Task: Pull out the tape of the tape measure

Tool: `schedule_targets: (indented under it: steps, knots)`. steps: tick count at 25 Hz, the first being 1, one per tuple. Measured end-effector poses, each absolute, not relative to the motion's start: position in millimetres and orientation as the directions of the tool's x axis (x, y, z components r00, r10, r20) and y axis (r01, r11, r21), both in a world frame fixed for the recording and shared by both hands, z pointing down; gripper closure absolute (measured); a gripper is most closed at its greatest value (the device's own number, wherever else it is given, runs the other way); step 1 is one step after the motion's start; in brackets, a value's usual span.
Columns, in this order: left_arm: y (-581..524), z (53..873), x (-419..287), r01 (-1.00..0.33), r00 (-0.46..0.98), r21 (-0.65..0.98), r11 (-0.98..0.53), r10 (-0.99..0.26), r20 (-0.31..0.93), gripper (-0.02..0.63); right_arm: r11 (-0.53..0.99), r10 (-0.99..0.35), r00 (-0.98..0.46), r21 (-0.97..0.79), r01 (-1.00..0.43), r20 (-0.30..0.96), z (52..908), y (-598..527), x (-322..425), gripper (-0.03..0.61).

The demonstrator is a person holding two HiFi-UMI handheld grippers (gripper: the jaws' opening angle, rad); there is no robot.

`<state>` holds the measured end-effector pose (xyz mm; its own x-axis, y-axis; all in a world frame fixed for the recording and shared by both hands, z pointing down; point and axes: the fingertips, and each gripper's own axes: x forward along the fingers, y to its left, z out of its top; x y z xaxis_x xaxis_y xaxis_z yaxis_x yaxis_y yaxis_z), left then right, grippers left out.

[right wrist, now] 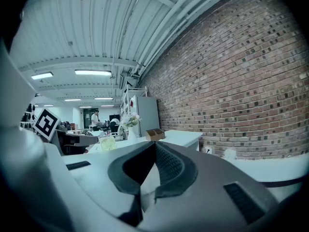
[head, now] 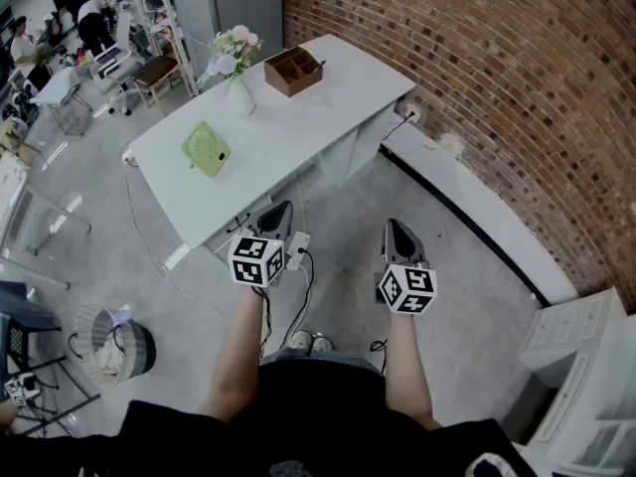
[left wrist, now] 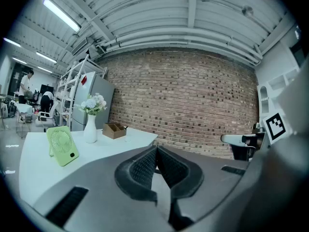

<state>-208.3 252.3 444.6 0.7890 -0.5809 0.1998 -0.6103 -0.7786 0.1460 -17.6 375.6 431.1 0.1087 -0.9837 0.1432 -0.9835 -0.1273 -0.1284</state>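
No tape measure shows in any view. In the head view my left gripper (head: pixel 281 207) and right gripper (head: pixel 395 225) are held side by side over the grey floor, just short of the white table (head: pixel 298 127). Both point almost level toward it. The left gripper (left wrist: pixel 156 148) is shut, its ribbed pads meeting at the tips with nothing between them. The right gripper (right wrist: pixel 154 144) is also shut and holds nothing. On the table stand a green fan (head: pixel 206 150), a white vase of flowers (head: pixel 238 92) and a wooden organizer (head: pixel 292 71).
A brick wall (head: pixel 477 58) with a low white ledge (head: pixel 477 202) runs along the right. A white drawer cabinet (head: pixel 586 356) stands at the lower right and a wire basket (head: pixel 109 341) at the lower left. Cables and a power strip (head: pixel 297 249) lie on the floor under the left gripper.
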Motion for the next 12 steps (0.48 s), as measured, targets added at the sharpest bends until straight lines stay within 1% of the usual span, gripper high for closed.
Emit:
schedule_targets:
  steps: [12]
  knots:
    - [242.0, 452.5, -212.9, -0.601, 0.796, 0.16, -0.783, -0.569, 0.208, 0.592, -0.129, -0.983, 0.109, -0.13, -0.983, 0.15, 434.3, 364.9, -26.2, 0.577]
